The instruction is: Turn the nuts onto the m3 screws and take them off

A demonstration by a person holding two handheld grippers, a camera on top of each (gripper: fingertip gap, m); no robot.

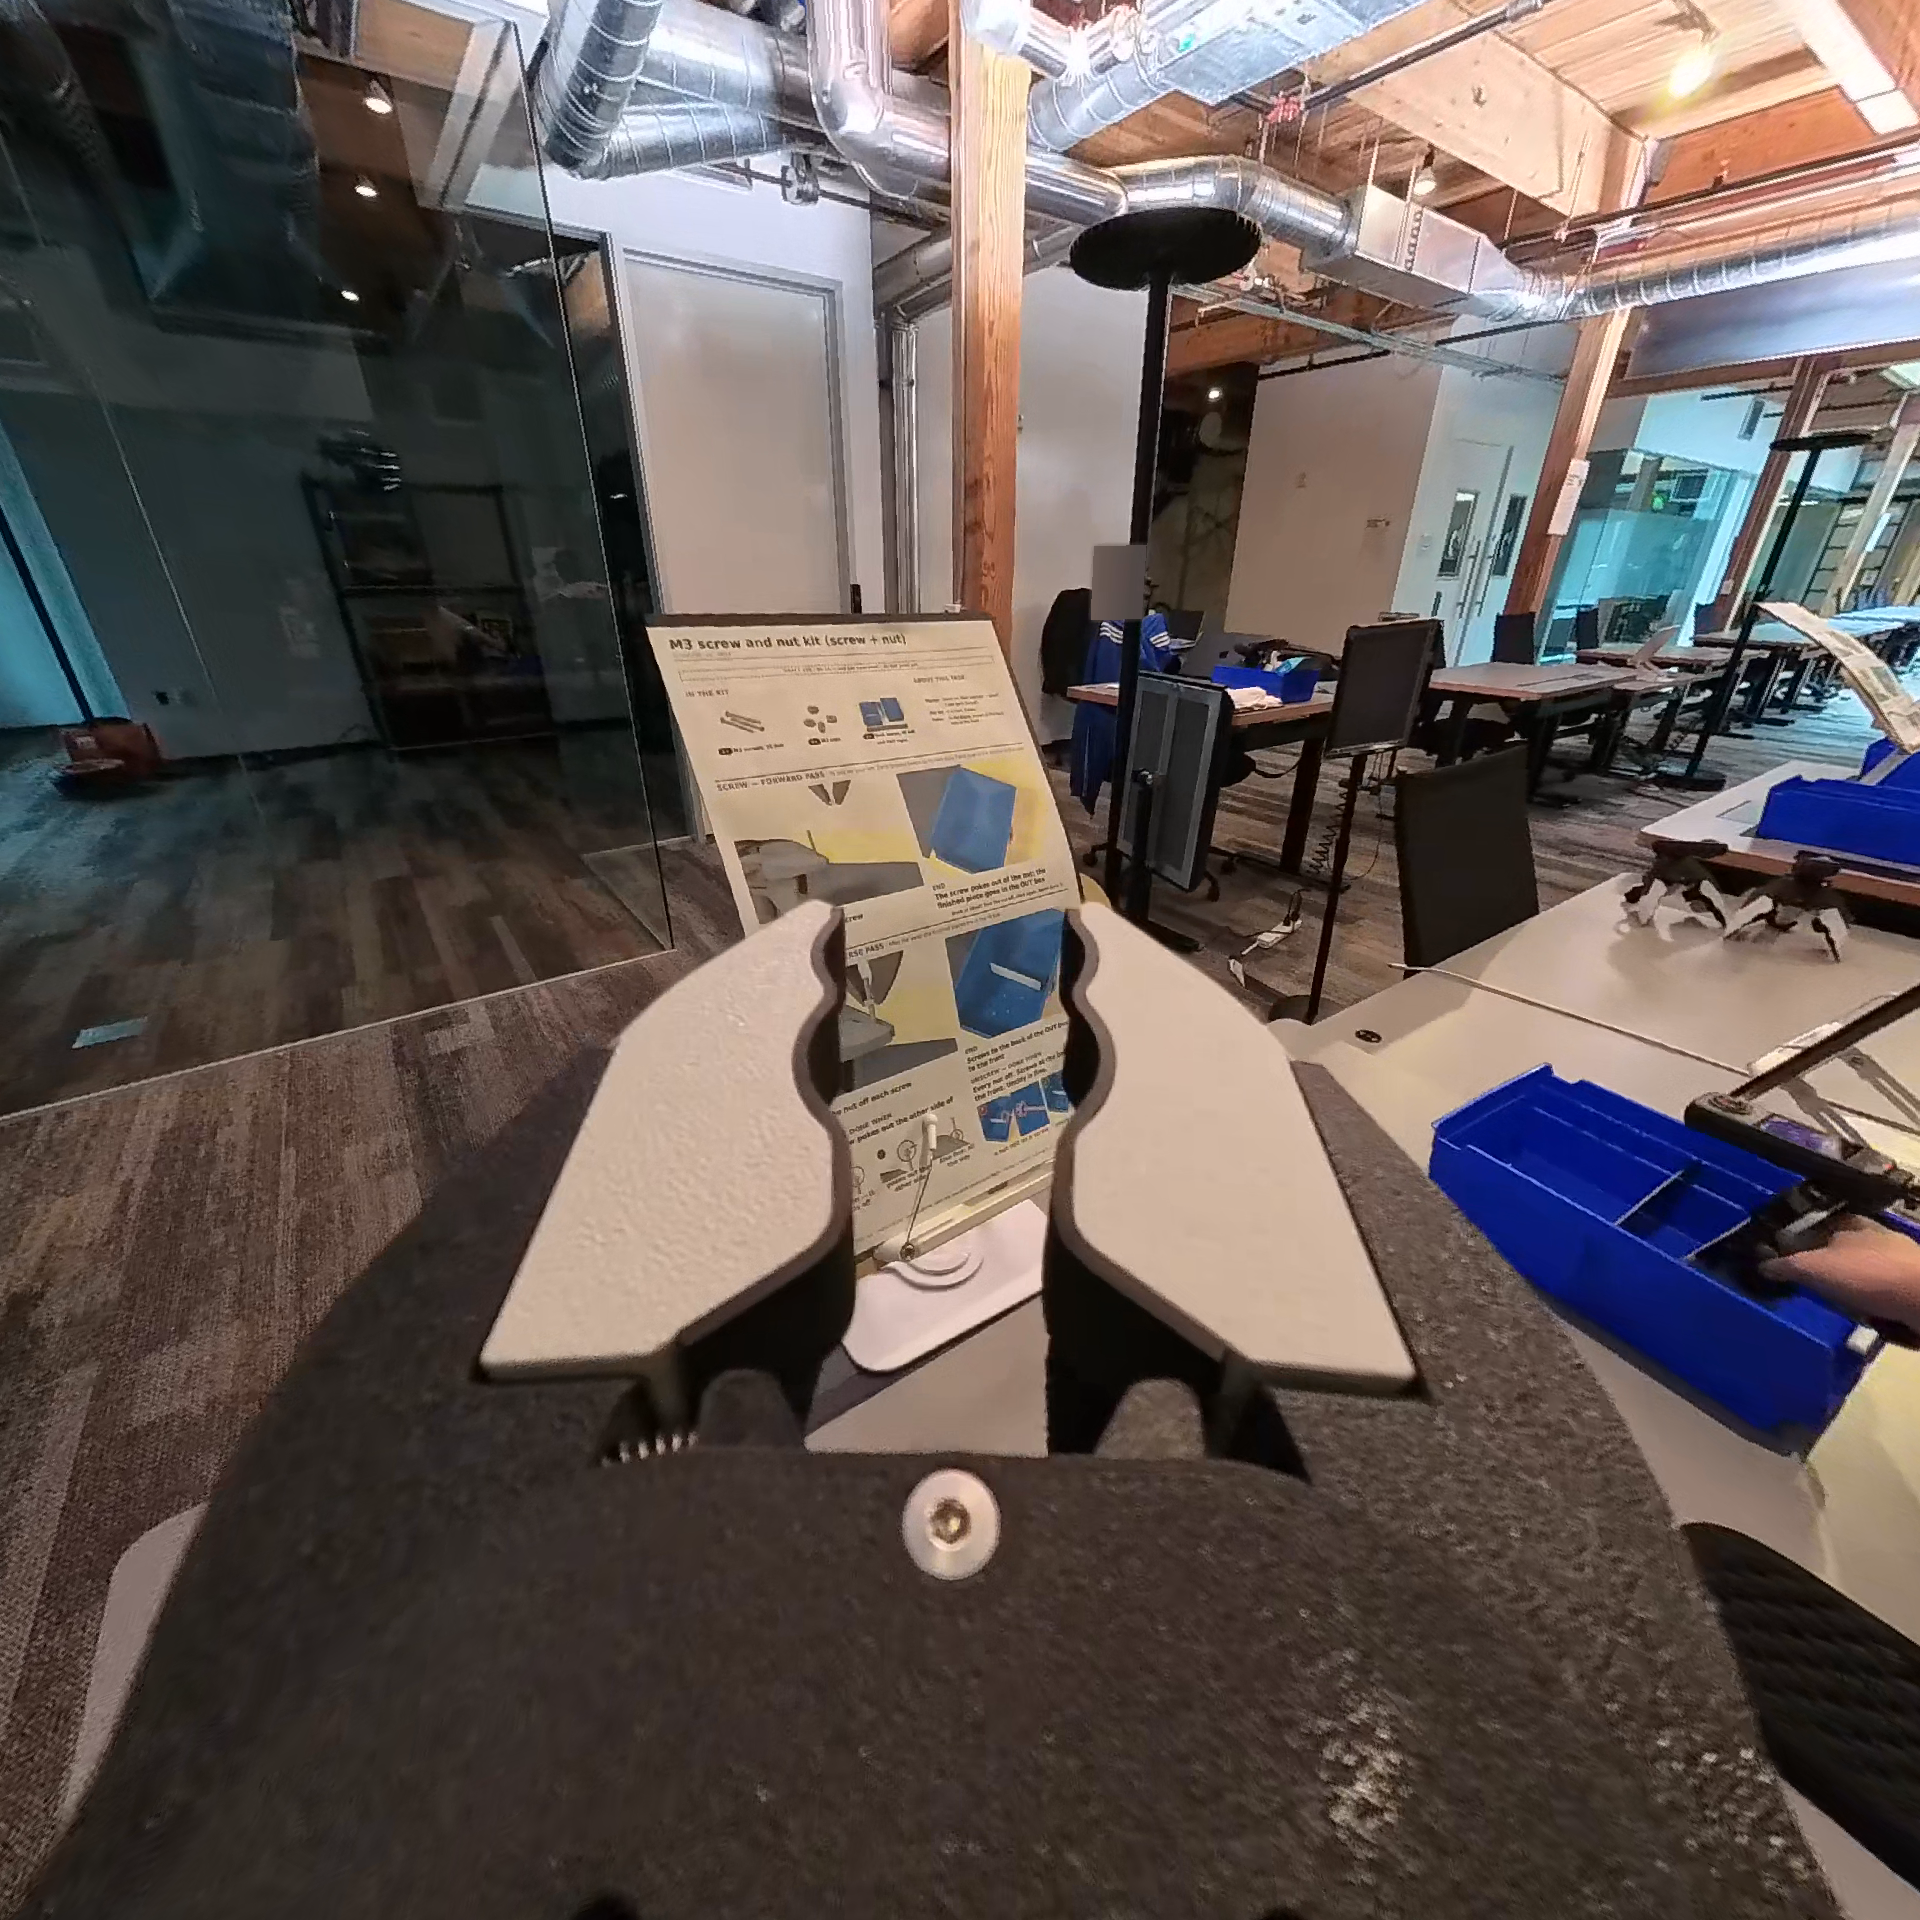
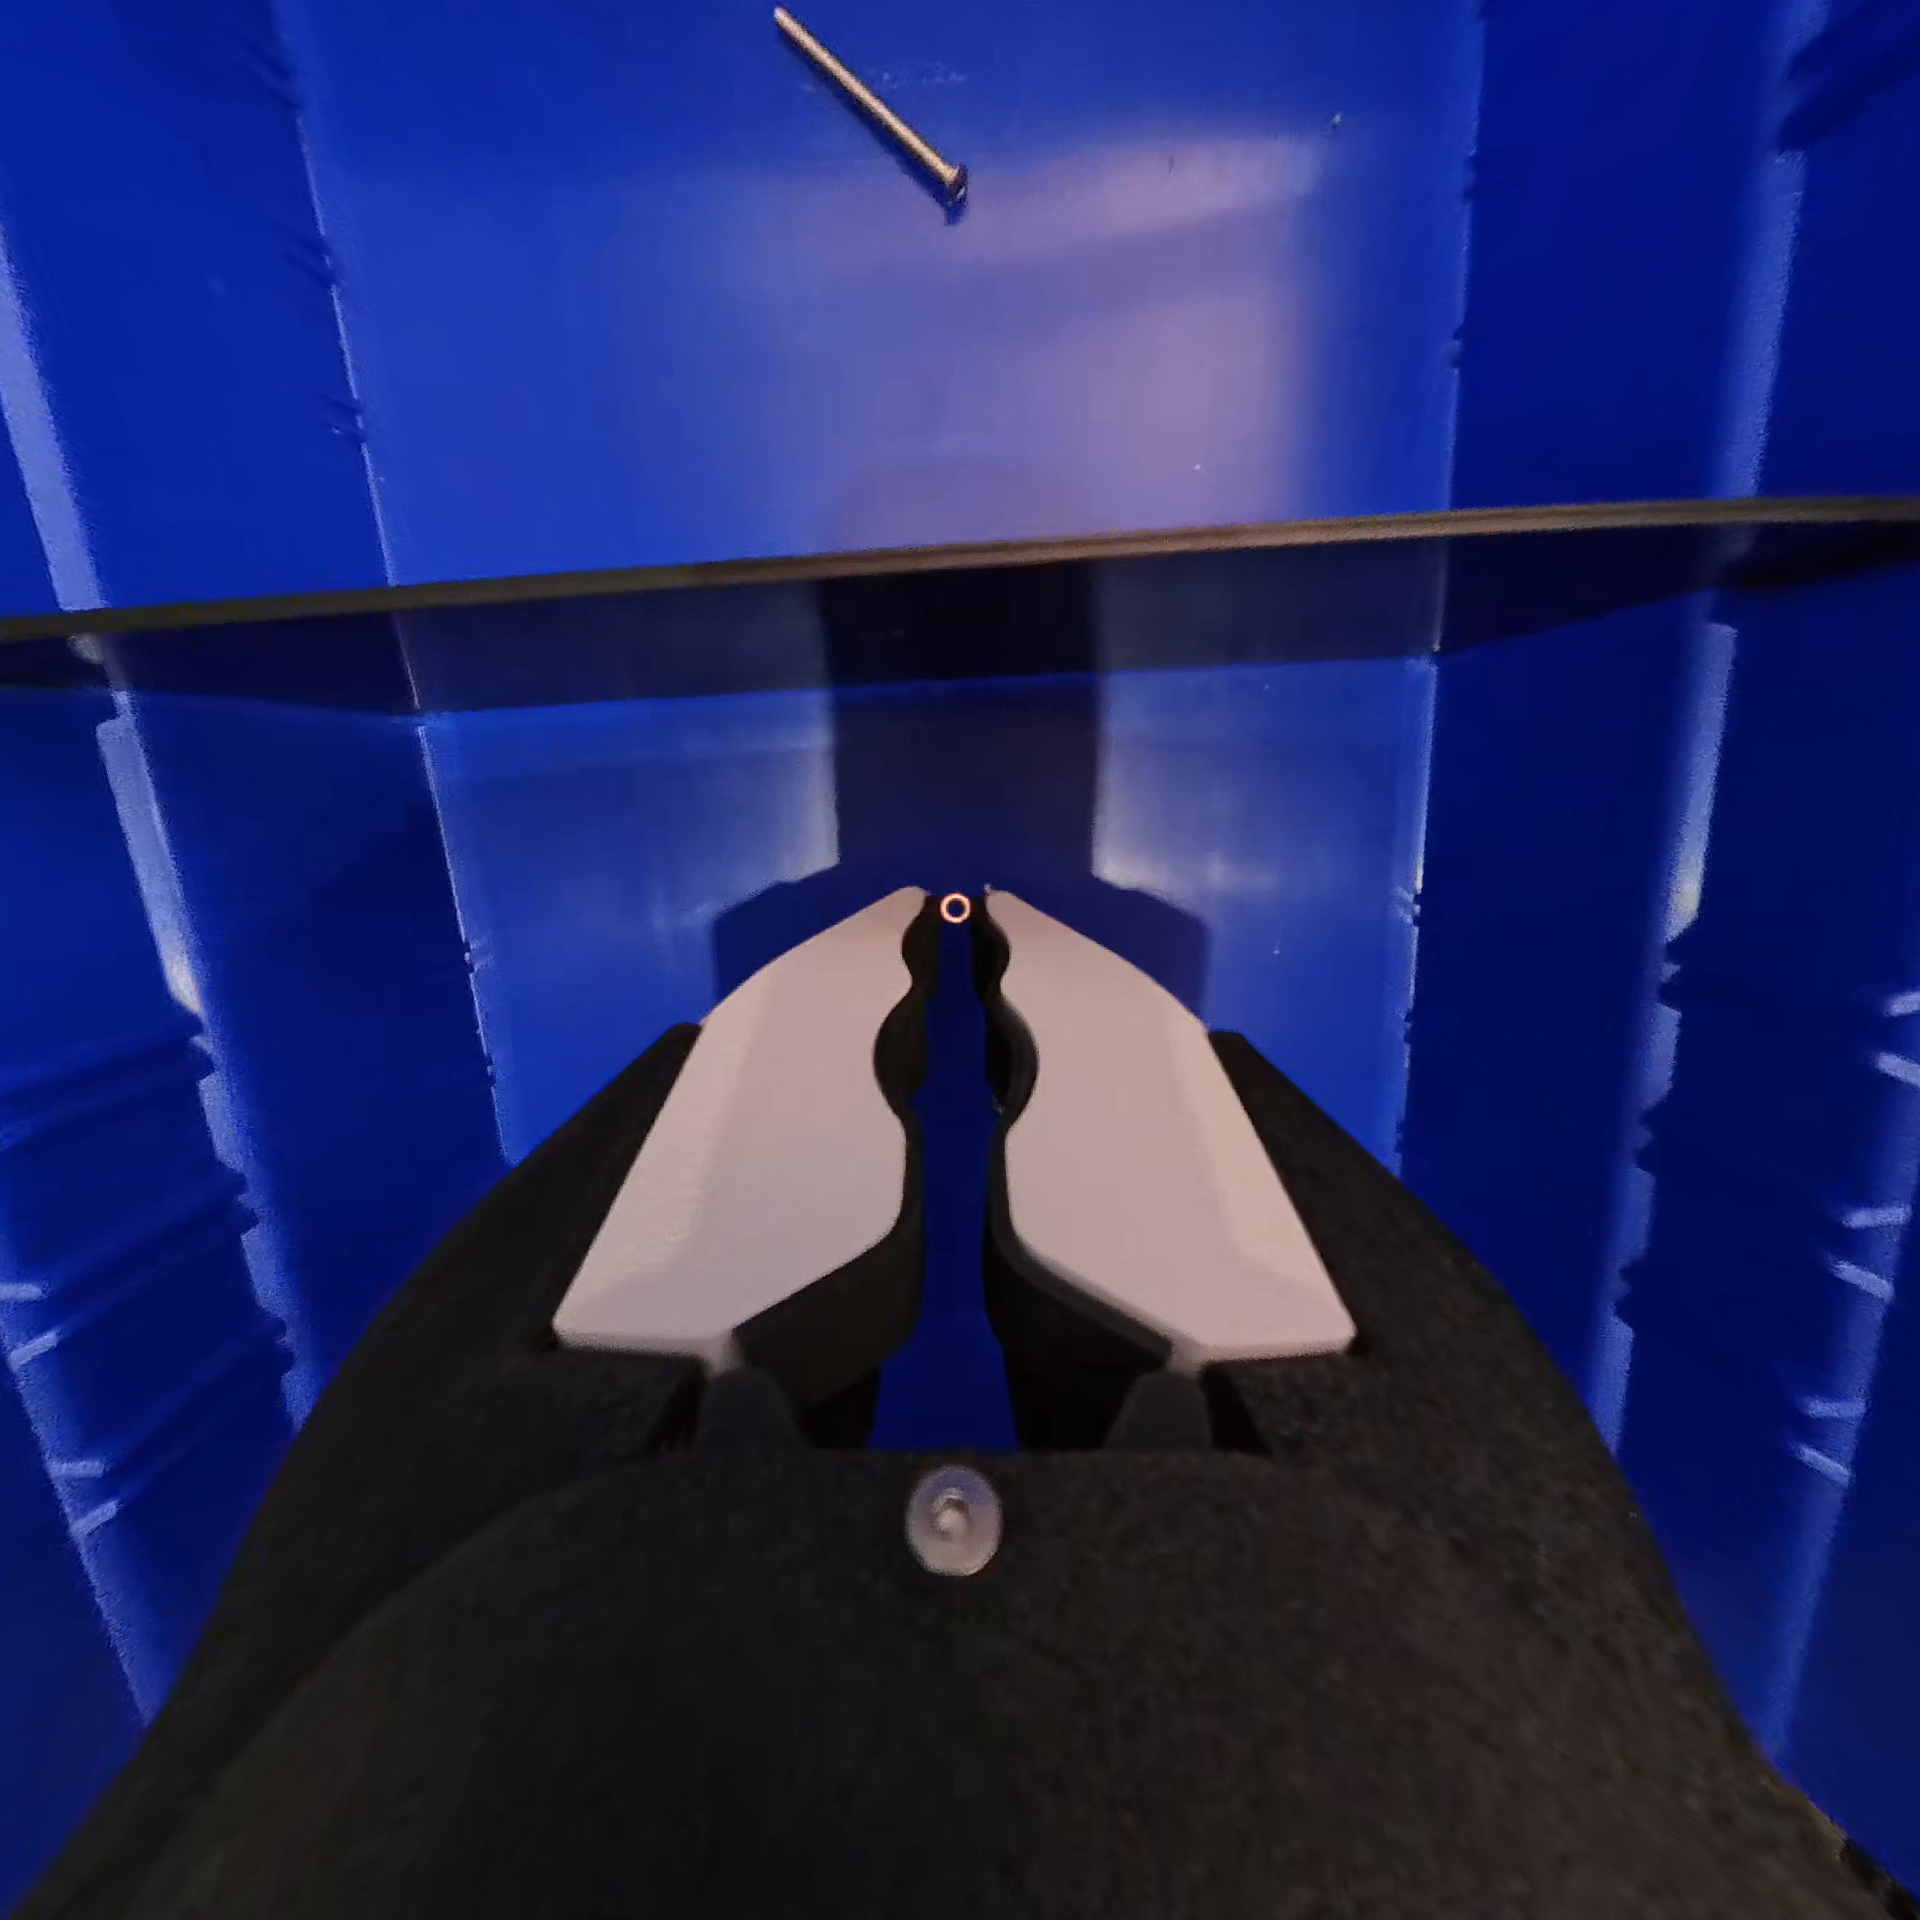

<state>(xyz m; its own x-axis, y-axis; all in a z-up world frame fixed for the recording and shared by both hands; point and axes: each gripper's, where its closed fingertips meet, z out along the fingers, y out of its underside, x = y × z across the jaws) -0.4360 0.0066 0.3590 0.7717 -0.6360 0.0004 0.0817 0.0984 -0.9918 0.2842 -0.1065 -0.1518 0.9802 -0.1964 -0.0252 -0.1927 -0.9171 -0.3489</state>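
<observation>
My left hand-held gripper point(image 1: 948, 925) is raised above the bench point(image 1: 1475, 1049) with its jaws wide apart and nothing between them. Through the gap, at twelve o'clock, I see a printed instruction sheet point(image 1: 831, 748) propped upright on a small white stand point(image 1: 935, 1309). At three o'clock a blue bin point(image 1: 1558, 1236) sits on the bench, with a thin divider across its inside, and my right hand-held gripper point(image 1: 1808, 1216) reaches down into its near end.

From the right wrist, that hand-held gripper point(image 2: 956, 906) is deep inside the blue bin point(image 2: 260, 935), jaws narrowed to a slim gap. A tiny ring-shaped nut point(image 2: 956, 908) sits right between the fingertips point(image 2: 894, 920); I cannot tell whether the pads press on it or it only lies between them. Beyond, at twelve o'clock, the clear divider point(image 2: 935, 566) with a dark top edge crosses the bin. In the far compartment, well apart from the tips, a long thin screw point(image 2: 868, 104) lies slanted on the bin floor, its head toward me.
</observation>
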